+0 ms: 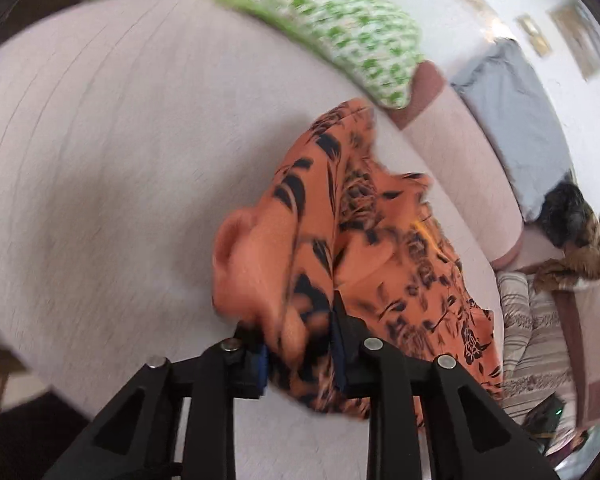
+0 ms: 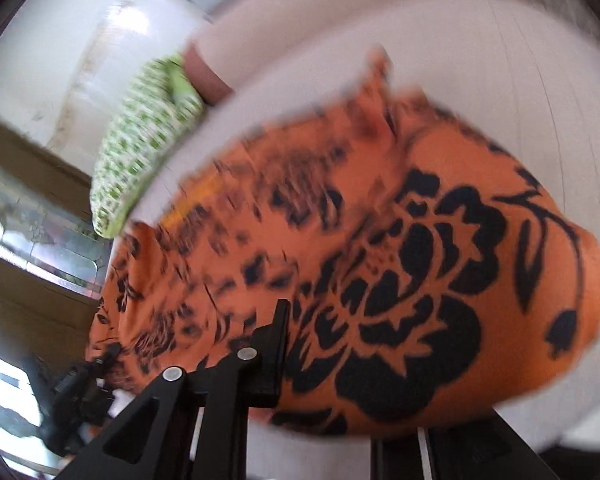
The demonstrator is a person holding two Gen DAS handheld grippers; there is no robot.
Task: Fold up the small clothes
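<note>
- The orange dress (image 1: 380, 240) is pinched by the left gripper (image 1: 298, 340).
- Right gripper (image 2: 324, 360): draped by cloth at 3 o'clock; grip cannot be told.
- A green pillow (image 1: 332, 28) is seen at 12 o'clock.

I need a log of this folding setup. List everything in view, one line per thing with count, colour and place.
garment: one, orange with black floral print, bunched on the bed, held at two spots.
bed sheet: one, pale pinkish white, under the garment.
pillow: one, white with green print, at the far edge of the bed.
grey cloth: one, grey, beside the bed by the wall.
dark patterned pile: one, black and brown, past the grey cloth; too blurred to identify.
striped fabric: one, beige and brown stripes, below the bed edge.
left gripper: one, black, fabric between its fingers.
right gripper: one, black, only one finger visible, the other hidden under the garment.
</note>
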